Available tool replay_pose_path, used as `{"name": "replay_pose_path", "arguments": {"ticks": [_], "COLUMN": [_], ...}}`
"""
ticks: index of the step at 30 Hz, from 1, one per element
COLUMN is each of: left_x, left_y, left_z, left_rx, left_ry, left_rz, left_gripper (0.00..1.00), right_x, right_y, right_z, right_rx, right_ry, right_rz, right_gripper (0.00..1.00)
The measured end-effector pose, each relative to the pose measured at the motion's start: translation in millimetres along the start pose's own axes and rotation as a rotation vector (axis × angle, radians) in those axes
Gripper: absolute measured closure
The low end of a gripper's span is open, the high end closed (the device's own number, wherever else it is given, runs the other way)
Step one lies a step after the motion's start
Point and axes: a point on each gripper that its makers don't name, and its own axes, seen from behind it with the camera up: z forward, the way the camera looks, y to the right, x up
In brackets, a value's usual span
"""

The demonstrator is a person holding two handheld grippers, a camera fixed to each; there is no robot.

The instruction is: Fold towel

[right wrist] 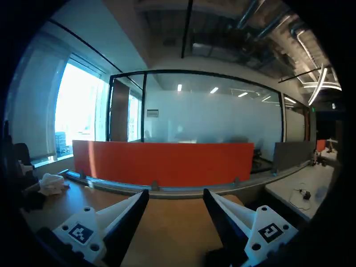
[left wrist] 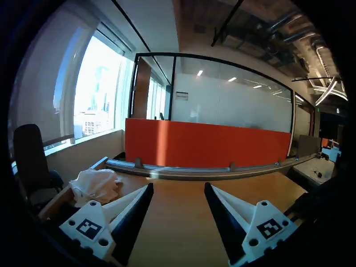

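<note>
Left gripper view: chair (left wrist: 29, 155) at far left. Towel (left wrist: 95, 186) lies bunched in a heap on the desk's (left wrist: 178, 231) left end. Left gripper (left wrist: 178, 185) is released, fingers spread, nothing between, apart from the towel.

Right gripper view: towel (right wrist: 52, 184) at far left. Right gripper (right wrist: 175, 191) is released above the desk (right wrist: 169, 231). Orange divider (right wrist: 164, 162) stands behind.

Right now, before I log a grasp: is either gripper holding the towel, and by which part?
Nothing is held. The left gripper and right gripper are both open; the towel lies crumpled on the desk, apart from both.
</note>
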Motion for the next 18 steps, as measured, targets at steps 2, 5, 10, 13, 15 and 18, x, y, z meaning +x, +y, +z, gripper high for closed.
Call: {"name": "replay_pose_path", "arguments": {"ticks": [2, 5, 10, 13, 15, 18], "left_x": [2.5, 4.9, 7.3, 9.8, 11.8, 15.1], "left_y": [0.4, 0.2, -1.6, -2.9, -3.7, -4.8], "left_z": [0.9, 2.3, 3.6, 3.5, 3.1, 2.4], "left_rx": [-0.004, -0.005, -0.001, 0.002, 0.005, 0.01], "left_ry": [0.006, 0.015, 0.029, 0.041, 0.052, 0.069], "left_rz": [-0.001, -0.007, -0.018, -0.013, -0.003, 0.022], "left_gripper": [0.16, 0.16, 0.16, 0.16, 0.16, 0.16], "right_x": [2.4, 5.0, 5.7, 2.8, 0.8, 1.4], "right_y": [-7.2, -18.5, -39.8, -51.2, -56.2, -58.8], "right_z": [0.4, 1.1, 3.6, 6.5, 8.9, 12.3], "right_rx": [0.003, 0.008, 0.025, 0.04, 0.045, 0.042], "right_ry": [0.006, 0.008, 0.01, 0.007, 0.002, 0.001], "right_rz": [0.003, 0.009, 0.022, 0.021, 0.018, 0.014], "right_gripper": [0.06, 0.06, 0.06, 0.06, 0.06, 0.06]}}
